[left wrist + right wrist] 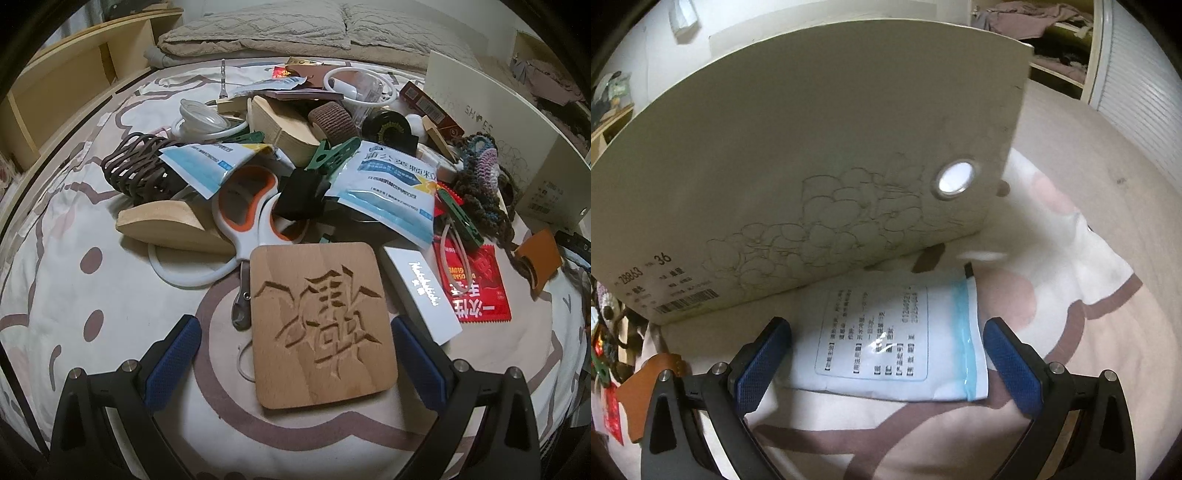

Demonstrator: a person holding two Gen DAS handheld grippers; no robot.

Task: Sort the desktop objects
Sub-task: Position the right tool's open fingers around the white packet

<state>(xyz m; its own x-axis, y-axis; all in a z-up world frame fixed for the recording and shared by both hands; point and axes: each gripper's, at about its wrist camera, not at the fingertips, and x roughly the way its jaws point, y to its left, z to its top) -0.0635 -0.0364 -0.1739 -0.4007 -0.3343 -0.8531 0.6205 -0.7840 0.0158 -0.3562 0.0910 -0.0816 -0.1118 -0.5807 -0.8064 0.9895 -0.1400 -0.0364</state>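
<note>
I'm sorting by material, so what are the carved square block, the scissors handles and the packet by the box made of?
Carved block: pale, matte, unpainted wood, with visible grain. Scissors handles: smooth white and orange, probably plastic. Packet: glossy printed pouch, likely plastic film or foil laminate, given the glare.

right gripper (886,360) jaws apart | sachet (897,339) between | shoebox (798,177) behind
</note>
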